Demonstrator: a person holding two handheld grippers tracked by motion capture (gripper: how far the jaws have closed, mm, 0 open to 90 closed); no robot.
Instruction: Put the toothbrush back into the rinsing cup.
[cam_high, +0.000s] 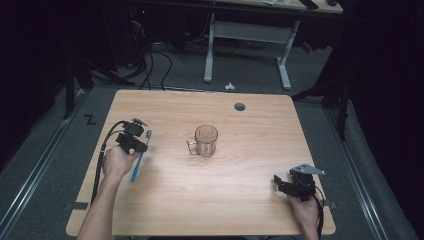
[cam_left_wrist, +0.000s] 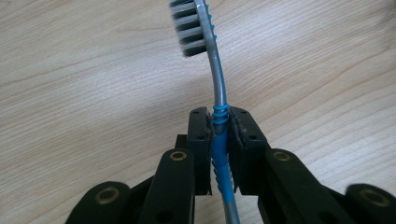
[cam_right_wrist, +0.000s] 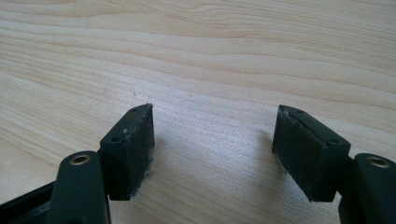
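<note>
Slippage threatened: your left gripper (cam_left_wrist: 219, 140) pinched the blue-and-grey plastic toothbrush (cam_left_wrist: 215, 84) narrowly at frame centre; right gripper (cam_right_wrist: 215, 144) fingers gaped empty.

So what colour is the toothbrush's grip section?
Blue, on a grey toothbrush; clearest in the left gripper view.

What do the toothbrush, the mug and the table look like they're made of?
Toothbrush: probably plastic, a smooth grey neck, a ribbed blue grip that may be rubbery, and grey-and-white bristles. It is clamped in the left gripper.
Mug: clear glass or clear plastic, since the tabletop shows through it.
Table: pale wood or wood-look laminate, with visible grain and a matte finish.
</note>
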